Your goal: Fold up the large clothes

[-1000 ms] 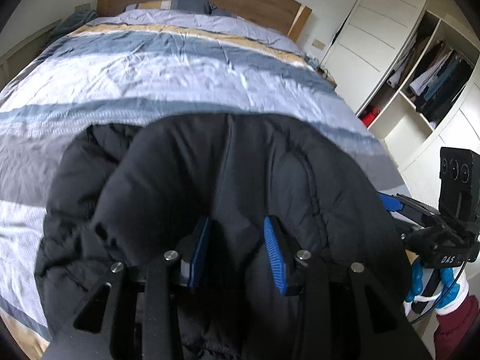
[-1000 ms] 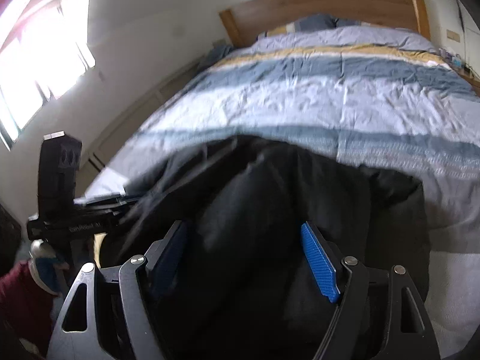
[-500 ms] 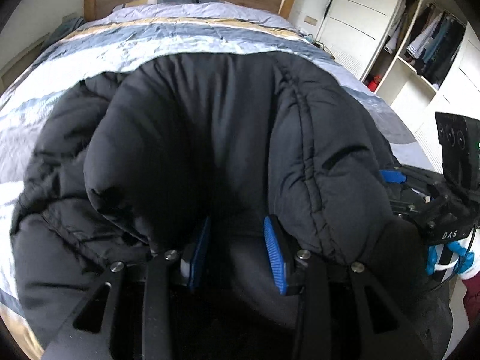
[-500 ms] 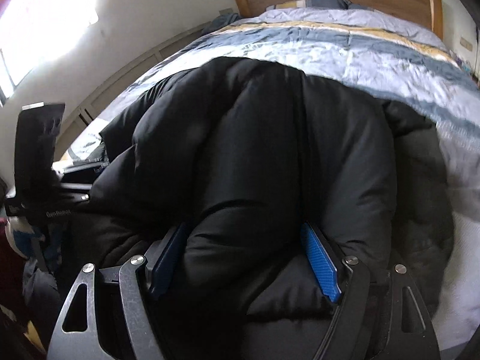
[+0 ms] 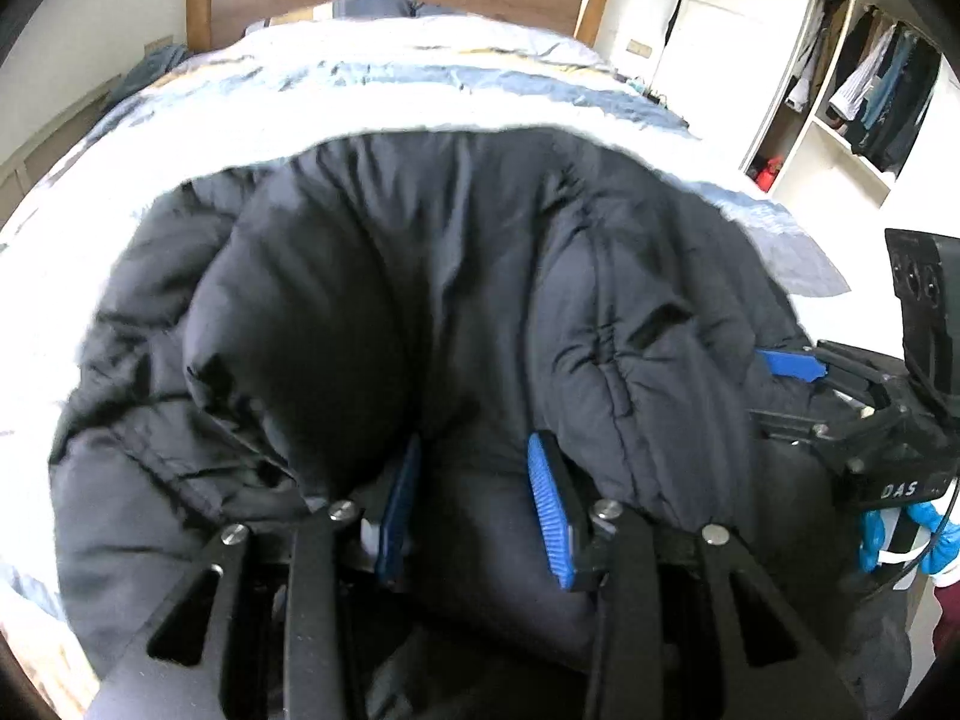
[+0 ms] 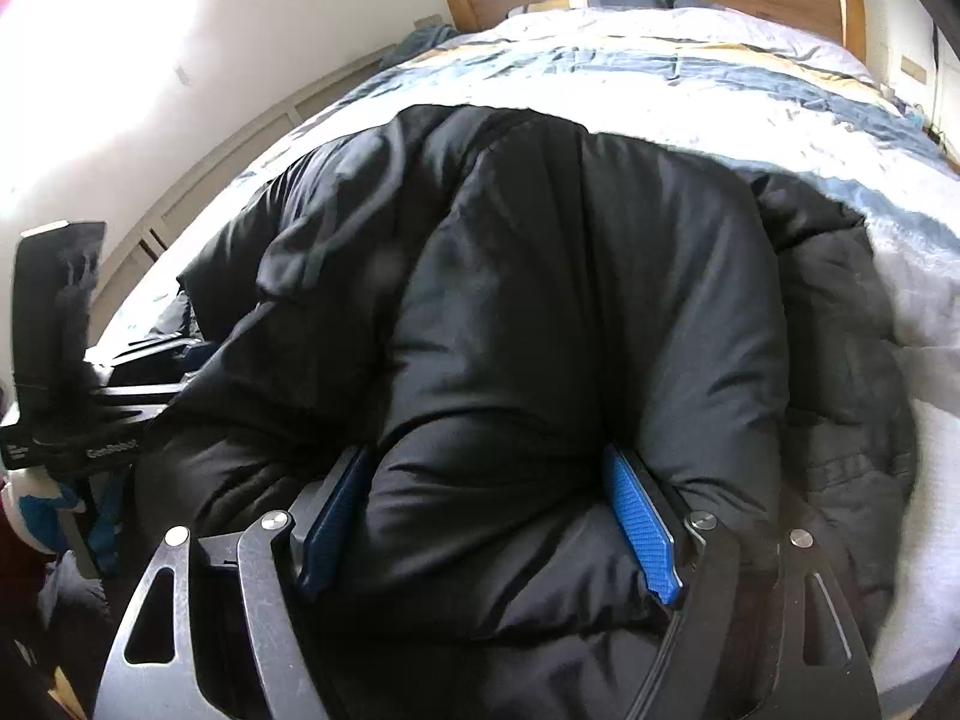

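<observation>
Black puffer jacket (image 5: 456, 300) heaped on near end of striped bed (image 5: 420, 90). Left gripper (image 5: 474, 504) clamped on thin fold, right gripper (image 6: 492, 522) clamped on thick bulge. Risks: slick padding may squeeze out of pads; uneven lowering could skew fold; released bulk may spring open.

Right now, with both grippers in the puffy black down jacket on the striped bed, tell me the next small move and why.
Probably open both grips. The left gripper and right gripper each clamp a thick fold of the puffy black down jacket, which looks doubled over and resting on the striped bed.
</observation>
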